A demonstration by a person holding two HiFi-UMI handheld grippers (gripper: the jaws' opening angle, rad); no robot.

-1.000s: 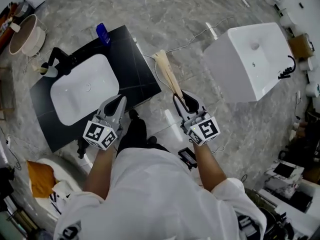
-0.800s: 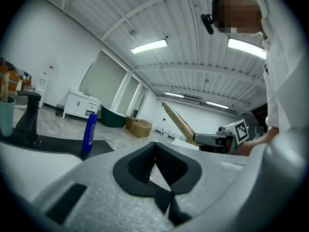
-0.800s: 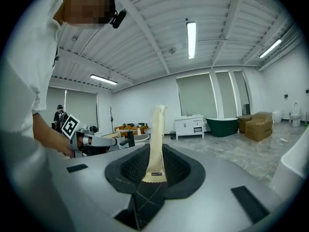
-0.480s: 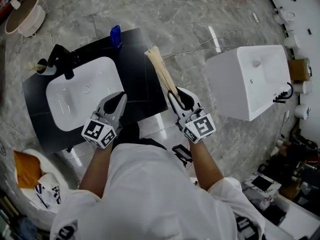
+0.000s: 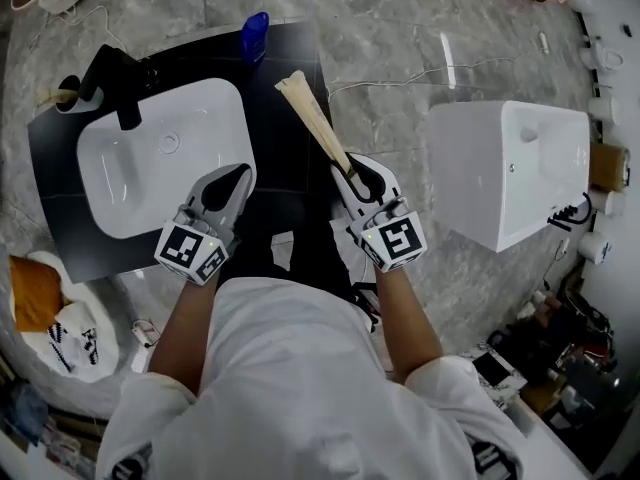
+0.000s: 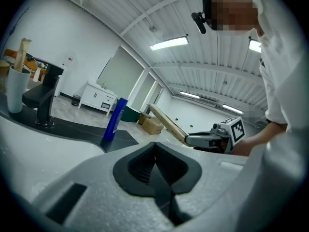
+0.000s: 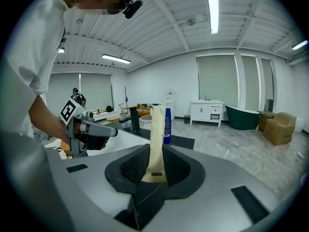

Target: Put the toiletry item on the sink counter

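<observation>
Right gripper (image 5: 352, 173): jaws pinch the near end of a long flat cream paper packet (image 5: 312, 118).
Packet: slants out over the right strip of the black sink counter (image 5: 300, 48), beside the white basin (image 5: 150, 168), tip toward a blue bottle (image 5: 255, 36).
Left gripper (image 5: 232, 180): jaws pressed together, empty, at the basin's near right corner.
</observation>
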